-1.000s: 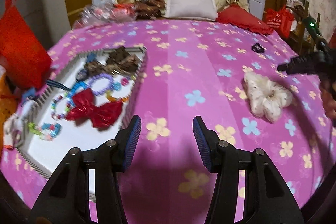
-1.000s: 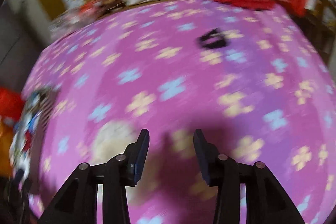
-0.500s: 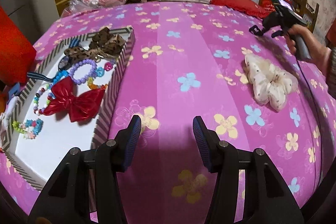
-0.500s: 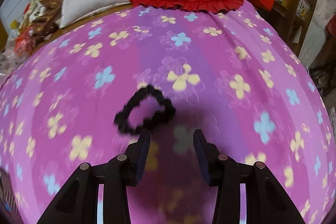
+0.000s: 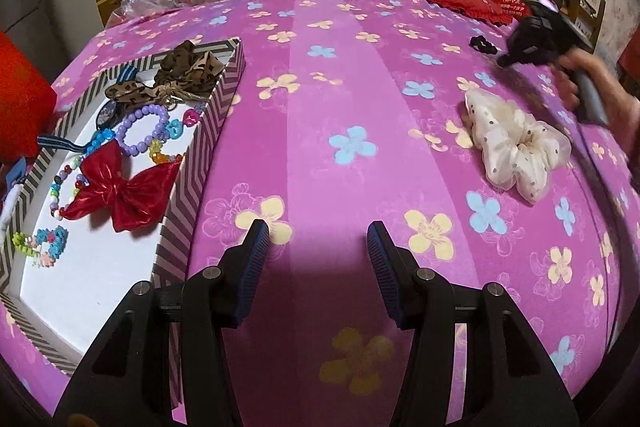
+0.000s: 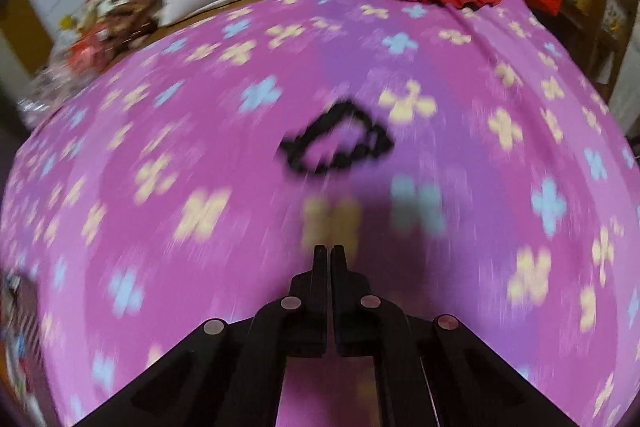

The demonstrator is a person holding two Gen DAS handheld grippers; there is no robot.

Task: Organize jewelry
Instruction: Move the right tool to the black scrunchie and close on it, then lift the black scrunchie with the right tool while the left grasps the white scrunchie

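Bed (image 5: 320,75): pink flowered cover, soft and yielding; anything pressed into it will sink a little.

Tray (image 5: 224,95): chevron-walled box, white floor, at 9 o'clock in the left view. Stiff card by the look of it, probably light. It holds the sorted pieces and lies well apart from the loose ones.

Scrunchie (image 5: 516,147): cream dotted fabric at 3 o'clock in the left view, loose on the cover. Likely light, floppy and bulky; a pinch across one thick fold should hold.

Bow (image 5: 124,187): red, shiny, in the tray. Probably slippery cloth; the centre knot is the best hold.

Bracelet (image 5: 144,127): purple beads, in the tray just beyond the bow. Hard beads on a cord, liable to roll; best taken across the strand.

Band (image 6: 336,143): small black loop, blurred, lying flat on the cover at 12 o'clock from the right gripper (image 6: 329,251). Judged very light, soft and stretchy, low against the fabric, so the tips must go down onto the cover and pinch one side of the loop.

Left gripper (image 5: 318,235): jaws about half apart, empty, over bare cover beside the tray wall.

Right gripper: jaws closed tip to tip with nothing between them; the band lies ahead, apart from the tips. They must reopen before any pick.
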